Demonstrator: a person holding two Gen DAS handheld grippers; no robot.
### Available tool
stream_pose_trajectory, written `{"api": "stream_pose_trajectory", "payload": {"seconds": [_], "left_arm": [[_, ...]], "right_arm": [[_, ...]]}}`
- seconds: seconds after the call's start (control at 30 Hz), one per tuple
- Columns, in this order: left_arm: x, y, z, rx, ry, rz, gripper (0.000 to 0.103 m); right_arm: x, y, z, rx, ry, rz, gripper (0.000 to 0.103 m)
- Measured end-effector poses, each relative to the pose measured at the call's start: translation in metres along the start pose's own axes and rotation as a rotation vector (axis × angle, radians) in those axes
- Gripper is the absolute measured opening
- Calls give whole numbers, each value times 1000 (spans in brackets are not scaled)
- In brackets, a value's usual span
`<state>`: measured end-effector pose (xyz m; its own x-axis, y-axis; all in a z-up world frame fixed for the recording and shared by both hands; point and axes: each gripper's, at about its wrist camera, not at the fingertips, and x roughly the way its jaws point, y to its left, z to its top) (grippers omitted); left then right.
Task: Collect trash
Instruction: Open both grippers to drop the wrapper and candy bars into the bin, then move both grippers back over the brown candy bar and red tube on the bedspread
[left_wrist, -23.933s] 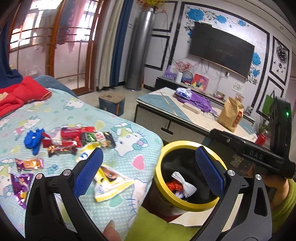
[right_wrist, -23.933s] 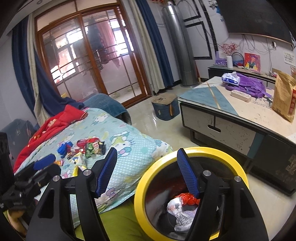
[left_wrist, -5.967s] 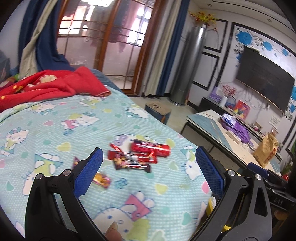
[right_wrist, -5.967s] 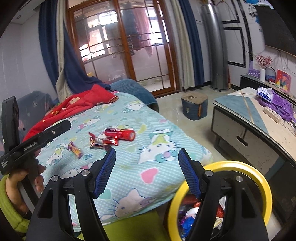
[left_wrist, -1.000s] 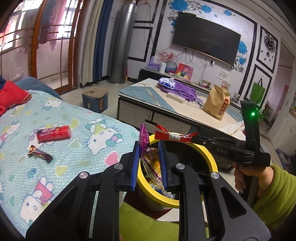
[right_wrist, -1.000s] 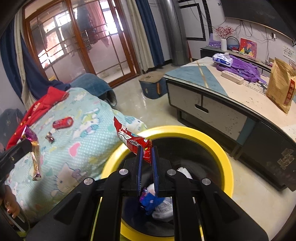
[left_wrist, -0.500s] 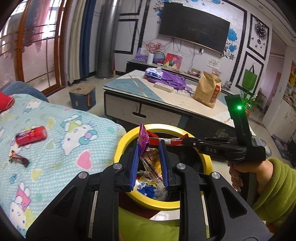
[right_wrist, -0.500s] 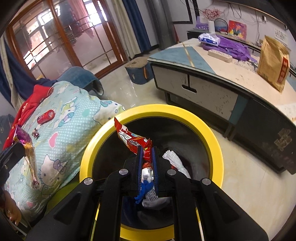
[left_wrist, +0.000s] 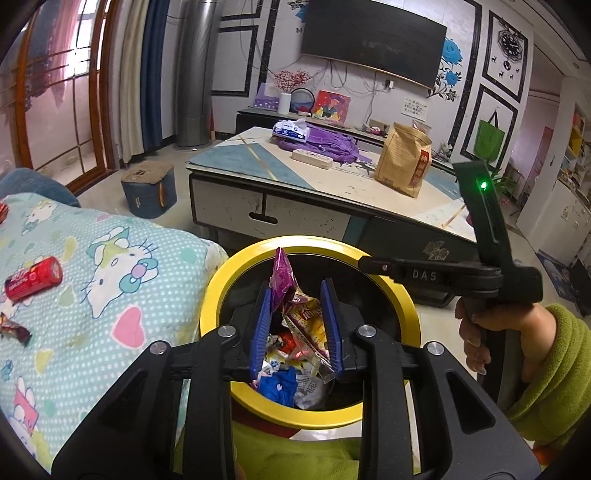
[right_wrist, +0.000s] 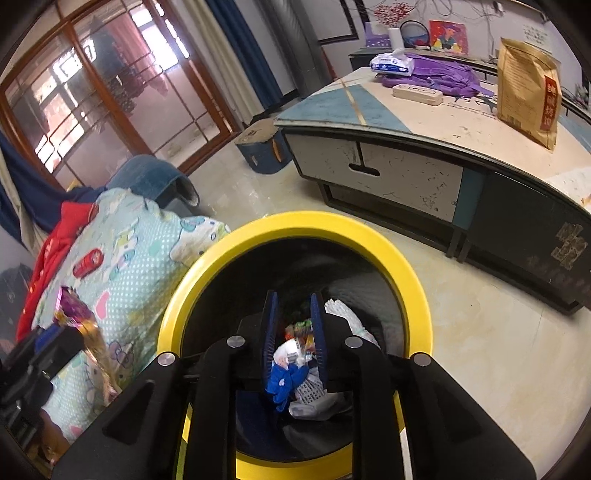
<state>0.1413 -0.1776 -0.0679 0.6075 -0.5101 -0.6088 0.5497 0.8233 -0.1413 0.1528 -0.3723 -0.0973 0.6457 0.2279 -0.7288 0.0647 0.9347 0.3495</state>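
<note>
A living room: a low cabinet-table with a brown paper bag on it runs across the upper right of both views, glass doors fill the upper left, and a pale cartoon-print bedsheet (left_wrist: 110, 266) covers the left side.

In the left wrist view the left gripper (left_wrist: 295, 325) sits at lower centre, over the mouth of the yellow-rimmed bin (left_wrist: 229, 280). Its jaws are opening, and a purple-and-yellow snack wrapper (left_wrist: 291, 306) stands between them, its purple tip poking up above the blue pads and leaning on the left one. Whether the pads press on it any longer is doubtful; it looks about to drop.

In the right wrist view the right gripper (right_wrist: 293, 325) is also low over the bin, jaws opening to a narrow gap, with nothing visibly between them; through the gap only the heap of wrappers and paper inside the bin (right_wrist: 410, 273) shows.

Further out, at the left edge of the left wrist view, a red tube-shaped packet (left_wrist: 32, 277) and a small dark candy wrapper (left_wrist: 13, 330) lie on the sheet, well apart from the bin.

Such wrappers are probably feather-light, crinkly and slick, so they may cling to a pad rather than fall. The candy wrapper is best pinched at a twisted end. The red packet looks firmer and round, so it should be taken across its middle.
</note>
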Motion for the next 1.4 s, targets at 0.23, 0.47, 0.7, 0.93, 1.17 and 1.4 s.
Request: {"api": "stream_pose_trajectory", "payload": {"seconds": [0.23,0.47,0.7,0.93,1.17,1.4], "left_arm": [[2,-1,-2,-6,5,-9,55],[-7,9,-1,-31,-21,34,87],[-22,30,-3,-69,-59,135,92],[-39,61,-6,-144,-84,237,92],[-61,93,-10,-206,-119,346,92],[-78,135,-18,-321,-121,442,92]], "right_arm": [[-10,1,4,7,-47,26,32],[-20,11,8,-16,-93,59,39],[-27,35,11,-79,-131,95,45],[-29,74,14,-180,-149,145,48],[-22,114,16,-270,-134,196,50],[-14,153,19,-355,-128,244,58]]}}
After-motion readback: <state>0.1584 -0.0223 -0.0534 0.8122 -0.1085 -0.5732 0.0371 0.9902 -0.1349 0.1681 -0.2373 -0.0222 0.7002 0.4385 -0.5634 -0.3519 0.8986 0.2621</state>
